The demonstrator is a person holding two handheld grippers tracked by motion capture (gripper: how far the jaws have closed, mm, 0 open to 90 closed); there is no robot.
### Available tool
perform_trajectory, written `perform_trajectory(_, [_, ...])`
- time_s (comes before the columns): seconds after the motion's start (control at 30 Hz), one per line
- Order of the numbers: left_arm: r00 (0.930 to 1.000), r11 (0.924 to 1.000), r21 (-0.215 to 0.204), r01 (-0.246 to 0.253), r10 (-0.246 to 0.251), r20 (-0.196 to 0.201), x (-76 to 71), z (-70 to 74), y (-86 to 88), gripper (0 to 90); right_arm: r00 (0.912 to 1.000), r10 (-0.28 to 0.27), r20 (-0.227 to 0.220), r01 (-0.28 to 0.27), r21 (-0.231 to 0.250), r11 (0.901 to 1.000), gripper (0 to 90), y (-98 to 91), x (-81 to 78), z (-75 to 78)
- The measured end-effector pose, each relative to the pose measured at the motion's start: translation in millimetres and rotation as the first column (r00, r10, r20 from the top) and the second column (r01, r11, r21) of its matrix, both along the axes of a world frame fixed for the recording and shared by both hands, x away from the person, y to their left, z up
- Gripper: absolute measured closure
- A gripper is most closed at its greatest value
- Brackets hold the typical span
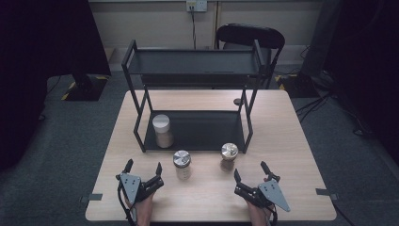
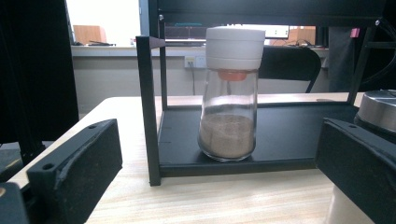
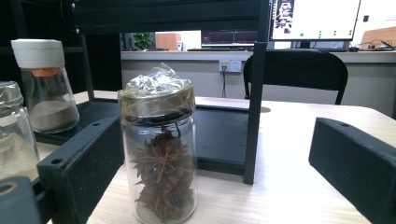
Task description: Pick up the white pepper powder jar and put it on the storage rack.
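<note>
Grippers sit nearest the person, at the front edge of the table. The left gripper is in front of the rack's left front leg, its jaws spread wide with nothing between them, tips pointing toward the rack. The right gripper is in front of the rack's right front leg, jaws likewise spread and empty, also aimed toward the rack.

Just ahead of the grippers, between them and the rack, two jars stand upright on the bare table, long axes vertical. The metal-lidded jar stands just in front of the rack's lower shelf, left of its middle and just right of the left gripper's right jaw; its steel cap shows at the right edge of the left gripper view. The star anise jar stands close to the rack's right front leg; in the right gripper view it is seen between the spread jaws but farther out, not touched, with crinkled clear film over its lid and dark star-shaped spices inside.

Farther back, the white-capped jar stands upright on the rack's lower shelf at its left end, near the left front leg. In the left gripper view it holds brown powder in its lower part, with an orange ring under the white cap.

The rack's upper shelf looks bare. Behind the rack stands a black chair against the wall.
</note>
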State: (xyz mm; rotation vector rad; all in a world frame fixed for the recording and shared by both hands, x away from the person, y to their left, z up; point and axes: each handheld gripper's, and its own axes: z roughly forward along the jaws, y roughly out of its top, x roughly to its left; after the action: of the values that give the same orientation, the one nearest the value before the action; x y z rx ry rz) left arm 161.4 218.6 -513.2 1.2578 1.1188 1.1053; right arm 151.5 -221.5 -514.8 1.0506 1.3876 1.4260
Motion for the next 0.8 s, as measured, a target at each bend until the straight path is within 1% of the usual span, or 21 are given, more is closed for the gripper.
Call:
perform_trajectory(0.03, [1.0000, 1.0000, -0.001, -0.002, 0.002, -0.001, 0.0, 0.1, -0.3, 0.1, 1.0000, 0.006, -0.001, -0.006, 0.004, 1.0000, 2.3, -1.4, 0.2, 0.0])
perform_trajectory(0.13, [1.0000, 1.0000, -0.002, -0.004, 0.004, -0.001, 0.0, 0.2, -0.5, 0.1, 1.0000, 0.002, -0.001, -0.002, 0.024, 0.9997, 2.5, -2.3, -1.3, 1.2])
perform_trajectory(0.23, [1.0000, 1.0000, -0.006, -0.007, 0.007, -0.001, 0.0, 0.2, -0.9, 0.1, 0.9998, 0.011, -0.015, -0.010, 0.043, 0.9990, 3.2, -5.7, -2.4, 5.5])
perform_trajectory(0.27, [0.9999, 0.9999, -0.006, -0.011, 0.011, -0.002, 0.0, 0.3, -1.3, 0.1, 0.9997, 0.008, -0.022, -0.007, 0.043, 0.9991, 3.0, -5.6, -3.3, 7.6])
perform_trajectory(0.37, [1.0000, 0.9999, -0.006, -0.010, 0.010, -0.001, 0.0, 0.2, -1.2, 0.1, 0.9999, 0.010, -0.010, -0.010, 0.034, 0.9994, 3.0, -5.7, -7.6, 9.8])
perform_trajectory(0.43, [0.9999, 0.9999, -0.005, -0.011, 0.011, -0.002, 0.0, 0.3, -1.6, 0.1, 0.9997, 0.022, -0.005, -0.022, 0.041, 0.9989, 3.0, -6.7, -8.6, 11.9])
perform_trajectory(0.53, [0.9999, 0.9999, -0.004, -0.012, 0.012, -0.001, -0.1, 0.1, -1.8, 0.1, 0.9994, 0.034, 0.001, -0.034, 0.035, 0.9988, 2.5, -5.3, -8.6, 16.2])
perform_trajectory(0.6, [0.9999, 0.9999, -0.007, -0.015, 0.015, -0.004, 0.1, 0.7, -2.1, 0.1, 0.9988, 0.049, 0.002, -0.049, 0.046, 0.9977, 2.0, -4.8, -8.3, 18.5])
perform_trajectory(0.7, [0.9999, 0.9999, -0.005, -0.015, 0.015, -0.005, 0.1, 0.7, -2.2, 0.1, 0.9986, 0.053, 0.006, -0.053, 0.037, 0.9979, 1.2, -0.1, -10.0, 21.4])
perform_trajectory(0.77, [0.9999, 0.9999, -0.005, -0.013, 0.013, -0.001, -0.3, 0.1, -2.1, 0.1, 0.9995, 0.030, -0.008, -0.030, -0.002, 0.9995, 0.5, 7.5, -11.5, 26.2])
perform_trajectory(0.8, [0.9999, 0.9999, -0.007, -0.016, 0.016, -0.001, -0.3, 0.1, -2.3, 0.1, 0.9996, 0.027, -0.007, -0.027, -0.005, 0.9996, 0.0, 9.6, -11.6, 26.4])
